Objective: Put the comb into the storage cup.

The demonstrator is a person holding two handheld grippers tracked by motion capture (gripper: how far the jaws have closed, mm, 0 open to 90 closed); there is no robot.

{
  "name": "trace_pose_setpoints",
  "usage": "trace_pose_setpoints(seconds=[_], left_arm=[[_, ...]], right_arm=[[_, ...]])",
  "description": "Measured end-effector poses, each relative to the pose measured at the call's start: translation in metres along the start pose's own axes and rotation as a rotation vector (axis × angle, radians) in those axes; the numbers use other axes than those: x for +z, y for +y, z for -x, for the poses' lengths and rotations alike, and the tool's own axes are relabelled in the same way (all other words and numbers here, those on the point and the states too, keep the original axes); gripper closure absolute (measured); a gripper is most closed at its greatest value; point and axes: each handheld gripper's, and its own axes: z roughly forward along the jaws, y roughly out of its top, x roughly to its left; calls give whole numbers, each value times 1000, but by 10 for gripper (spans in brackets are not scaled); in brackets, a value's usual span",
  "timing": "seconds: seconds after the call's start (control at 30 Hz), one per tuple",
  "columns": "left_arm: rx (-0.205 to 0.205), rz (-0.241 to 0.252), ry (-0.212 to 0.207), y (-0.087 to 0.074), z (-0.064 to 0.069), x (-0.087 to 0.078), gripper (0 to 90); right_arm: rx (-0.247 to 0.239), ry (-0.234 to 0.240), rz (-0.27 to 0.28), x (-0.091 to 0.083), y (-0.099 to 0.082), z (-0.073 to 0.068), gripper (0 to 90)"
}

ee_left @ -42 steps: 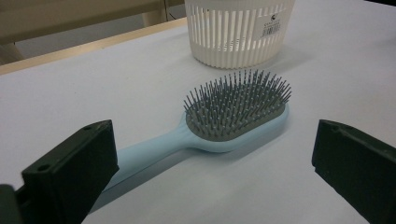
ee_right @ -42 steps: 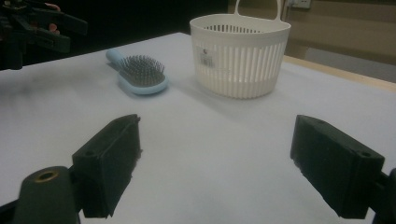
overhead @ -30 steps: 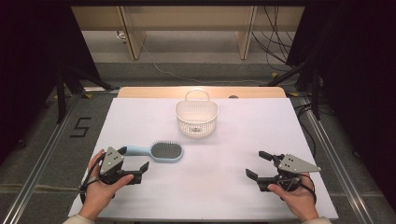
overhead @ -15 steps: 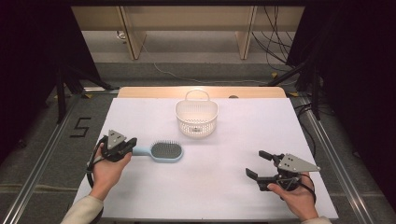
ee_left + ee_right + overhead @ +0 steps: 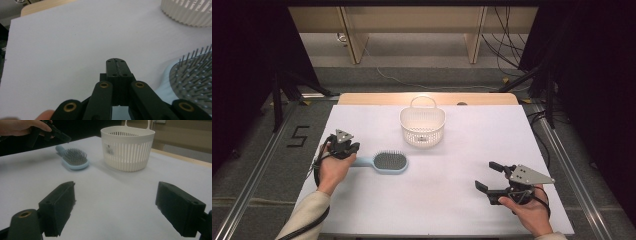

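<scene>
Hairbrush (image 5: pixel 384 162) is lying bristles-up on the counter (image 5: pixel 447 200) — left gripper (image 5: pixel 343 148) sitting at its nine o'clock by the handle, jaws pressed together, empty. Basket (image 5: pixel 422 127) is standing at one o'clock; right gripper (image 5: pixel 491 180) is resting with jaws spread.

Pale blue hairbrush (image 5: pixel 384 162) with a grey pad of dark bristles, at about seven o'clock from a cream-white basket (image 5: pixel 422 126) patterned with fine vertical slats, both on a plain white table (image 5: pixel 452 210) edged in light wood at twelve o'clock; black jaws on both grippers.
</scene>
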Motion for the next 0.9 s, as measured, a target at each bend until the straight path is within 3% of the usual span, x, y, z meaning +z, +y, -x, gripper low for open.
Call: trace_pose_setpoints(seconds=[0.33,0.9], left_arm=[[-21,-76,-14,-1,-5,12,900],[-3,-166,-9,-2,-4,25,900]], right_arm=[[0,-1,-2,0,0,0,167],[2,-2,-2,0,0,0,167]])
